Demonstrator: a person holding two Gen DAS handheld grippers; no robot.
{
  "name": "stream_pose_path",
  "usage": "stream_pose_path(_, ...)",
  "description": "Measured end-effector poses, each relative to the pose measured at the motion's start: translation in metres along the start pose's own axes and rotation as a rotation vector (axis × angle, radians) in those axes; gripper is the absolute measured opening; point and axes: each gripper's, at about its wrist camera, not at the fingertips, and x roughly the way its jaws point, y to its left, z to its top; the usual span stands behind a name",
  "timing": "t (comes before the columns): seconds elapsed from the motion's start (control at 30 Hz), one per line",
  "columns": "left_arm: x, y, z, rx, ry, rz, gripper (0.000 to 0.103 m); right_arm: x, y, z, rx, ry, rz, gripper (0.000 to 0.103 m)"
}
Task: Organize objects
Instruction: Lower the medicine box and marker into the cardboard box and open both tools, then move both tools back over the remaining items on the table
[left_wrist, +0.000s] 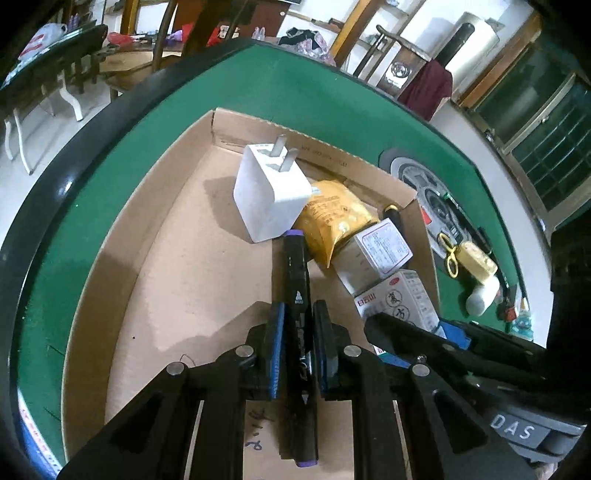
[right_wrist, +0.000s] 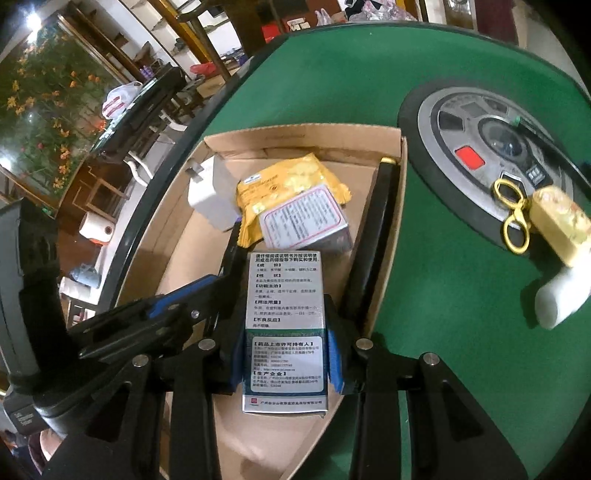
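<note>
An open cardboard box lies on the green table. In it are a white plug charger, a yellow packet, a small white carton and a long black stick along its right wall. My left gripper is shut on a black marker with purple ends, held low over the box floor and pointing at the charger. My right gripper is shut on a white medicine box printed with text, also over the box, just right of the left gripper.
On the felt right of the box sits a round grey control panel. Gold scissors, a yellow case and a white cylinder lie on and beside it. The table's black rim curves close on the left.
</note>
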Motion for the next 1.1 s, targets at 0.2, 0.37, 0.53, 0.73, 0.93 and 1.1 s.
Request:
stream_pose_path(0.2,-0.026,0.006,0.0,-0.031,-0.089,-0.015,0.032,-0.001,0.007,0.001,-0.038,-0.012,-0.043,0.033)
stream_pose_path(0.37,-0.049,0.014,-0.002,-0.082,-0.158,-0.013,0.052,0.001,0.008,0.003,-0.017,-0.008,-0.034,0.033)
stream_pose_path(0.53,-0.062,0.016,-0.006,-0.112,-0.186,-0.008,0.055,-0.006,0.008,0.001,-0.011,-0.002,0.004,0.034)
stream_pose_path(0.73,-0.078,0.008,-0.017,-0.091,-0.206,-0.009,0.058,-0.059,-0.001,-0.002,-0.047,-0.117,-0.054,0.051)
stream_pose_path(0.93,-0.088,-0.028,-0.027,-0.025,-0.209,-0.063,0.058,-0.13,-0.041,-0.013,-0.046,-0.215,-0.171,0.052)
stream_pose_path(1.1,-0.083,-0.075,-0.037,0.058,-0.189,-0.167,0.061,-0.209,-0.091,-0.02,0.006,-0.382,-0.25,0.072)
